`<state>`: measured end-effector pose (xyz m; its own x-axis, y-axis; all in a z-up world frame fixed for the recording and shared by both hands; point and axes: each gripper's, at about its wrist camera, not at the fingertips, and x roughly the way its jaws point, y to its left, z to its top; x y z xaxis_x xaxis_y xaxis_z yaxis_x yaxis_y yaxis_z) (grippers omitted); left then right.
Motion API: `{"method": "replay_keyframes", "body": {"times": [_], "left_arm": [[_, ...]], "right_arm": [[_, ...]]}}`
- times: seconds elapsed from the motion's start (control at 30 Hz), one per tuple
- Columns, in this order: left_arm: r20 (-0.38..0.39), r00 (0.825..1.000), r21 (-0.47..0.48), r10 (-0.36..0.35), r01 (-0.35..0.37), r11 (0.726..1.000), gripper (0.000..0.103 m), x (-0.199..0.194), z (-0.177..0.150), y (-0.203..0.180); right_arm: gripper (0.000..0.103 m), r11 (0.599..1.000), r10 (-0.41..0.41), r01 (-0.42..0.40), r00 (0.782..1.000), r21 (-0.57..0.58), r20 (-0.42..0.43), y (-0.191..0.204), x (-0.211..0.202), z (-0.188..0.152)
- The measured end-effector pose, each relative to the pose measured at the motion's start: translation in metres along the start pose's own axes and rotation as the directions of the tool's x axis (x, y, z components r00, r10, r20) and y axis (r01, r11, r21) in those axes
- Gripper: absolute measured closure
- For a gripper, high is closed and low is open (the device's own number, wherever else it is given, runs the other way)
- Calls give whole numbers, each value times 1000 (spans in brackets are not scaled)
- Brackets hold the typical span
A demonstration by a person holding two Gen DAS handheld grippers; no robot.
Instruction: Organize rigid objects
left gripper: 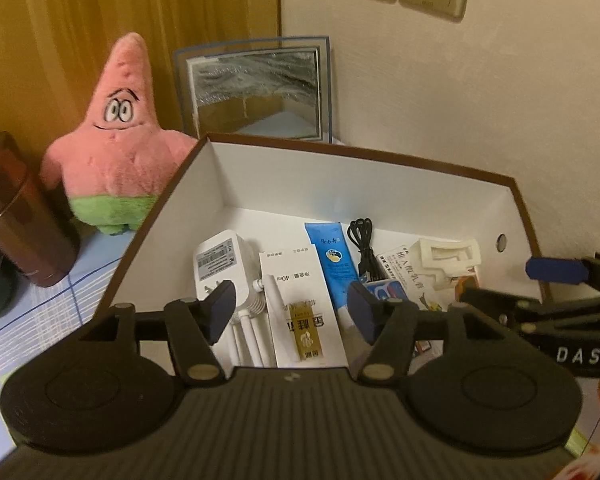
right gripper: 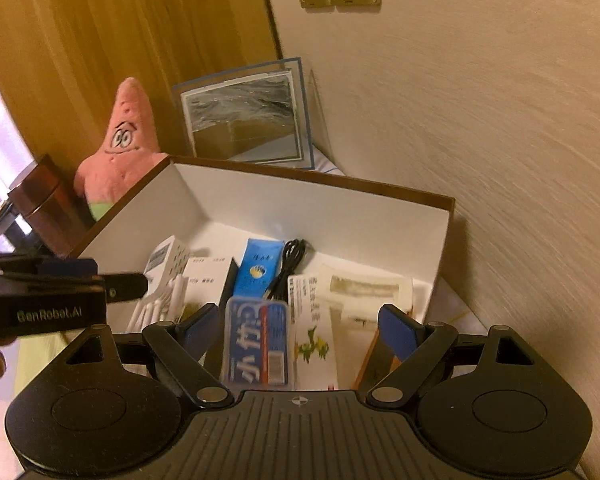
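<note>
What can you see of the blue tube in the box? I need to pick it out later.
The blue tube is a flat squeeze tube, seemingly soft plastic, bright blue with a round yellow-and-white emblem and white lettering. It lies flat on the white floor of the box, crimped end toward the far wall, between a white carton and a coiled black cable. Its near end is hidden.
</note>
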<state>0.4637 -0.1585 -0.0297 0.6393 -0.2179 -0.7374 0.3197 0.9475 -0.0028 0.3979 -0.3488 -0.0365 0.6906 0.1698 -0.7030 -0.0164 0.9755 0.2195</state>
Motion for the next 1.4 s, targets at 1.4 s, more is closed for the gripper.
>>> {"method": "replay_keyframes", "body": {"times": [1.4], "left_arm": [[-24,983,-219,181,-182,959,26,-277,-257,11]], "right_arm": [[19,972,167,-180,982,-148,-93,97,-190,-180]]}}
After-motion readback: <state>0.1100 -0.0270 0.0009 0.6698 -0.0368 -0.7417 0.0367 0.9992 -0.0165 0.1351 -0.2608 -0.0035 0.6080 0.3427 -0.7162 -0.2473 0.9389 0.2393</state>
